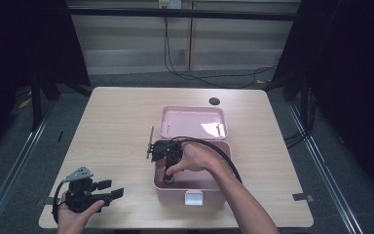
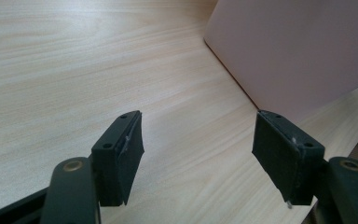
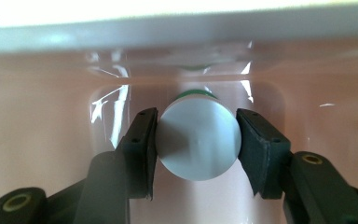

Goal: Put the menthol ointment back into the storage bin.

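A pink box [image 1: 209, 196] with its lid [image 1: 193, 122] open backwards stands on the table, right of the middle. My right gripper [image 1: 167, 179] reaches down into the box's near left corner. In the right gripper view that gripper [image 3: 196, 139] is shut on a white bottle with a green band [image 3: 198, 140], close to the box's inner wall [image 3: 42, 154]. My left gripper [image 1: 112, 191] rests low at the front left of the table, open, pointing right toward the box. In the left gripper view its jaws [image 2: 200, 154] stand wide apart over bare wood, the box's outer side [image 2: 298, 51] ahead.
The light wooden table [image 1: 112, 126] has a dark round hole [image 1: 214, 101] near its far edge. A white latch [image 1: 193, 198] sits on the box's front wall. Black cables lie on the floor behind the table.
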### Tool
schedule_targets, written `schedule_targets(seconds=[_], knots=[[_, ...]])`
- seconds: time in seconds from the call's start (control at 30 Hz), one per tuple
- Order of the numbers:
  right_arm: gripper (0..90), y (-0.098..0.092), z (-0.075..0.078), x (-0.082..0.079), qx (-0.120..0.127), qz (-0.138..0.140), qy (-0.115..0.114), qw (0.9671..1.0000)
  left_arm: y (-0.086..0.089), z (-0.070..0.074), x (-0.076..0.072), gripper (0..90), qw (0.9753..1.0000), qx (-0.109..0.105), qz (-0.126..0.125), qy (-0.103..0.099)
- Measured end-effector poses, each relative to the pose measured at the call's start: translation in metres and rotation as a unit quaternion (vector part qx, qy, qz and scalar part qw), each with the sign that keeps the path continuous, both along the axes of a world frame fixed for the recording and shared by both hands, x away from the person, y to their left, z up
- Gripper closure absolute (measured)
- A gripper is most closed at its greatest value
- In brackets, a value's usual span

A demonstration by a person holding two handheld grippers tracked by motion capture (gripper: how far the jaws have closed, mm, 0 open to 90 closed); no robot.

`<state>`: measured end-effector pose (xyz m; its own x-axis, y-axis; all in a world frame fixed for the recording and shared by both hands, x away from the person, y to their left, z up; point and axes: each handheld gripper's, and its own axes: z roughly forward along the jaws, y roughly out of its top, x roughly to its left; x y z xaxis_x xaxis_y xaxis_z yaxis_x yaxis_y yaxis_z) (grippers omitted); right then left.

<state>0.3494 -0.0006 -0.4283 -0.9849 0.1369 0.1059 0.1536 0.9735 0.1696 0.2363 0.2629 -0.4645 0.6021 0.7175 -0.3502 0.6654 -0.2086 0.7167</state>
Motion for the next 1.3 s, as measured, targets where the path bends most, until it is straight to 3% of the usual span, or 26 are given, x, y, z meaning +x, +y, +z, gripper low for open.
schedule_targets(seconds=[0.47,0.7,1.13,1.3], knots=[[43.5,-0.001,0.003,0.0,0.009,-0.016,0.007,0.9998,0.0,0.0,0.0,33.3,1.0,0.001,-0.001,0.001],[31.1,-0.006,0.012,0.0,0.02,-0.025,0.005,0.9995,0.0,0.0,0.0,33.3,1.0,0.004,-0.003,0.001],[25.6,-0.023,0.026,-0.004,0.063,-0.041,-0.004,0.9972,0.0,0.0,0.0,33.4,1.0,0.001,0.002,0.001],[26.5,-0.042,0.034,-0.008,0.091,-0.063,-0.016,0.9938,0.0,-0.001,0.001,33.3,1.0,0.003,0.001,0.002]])
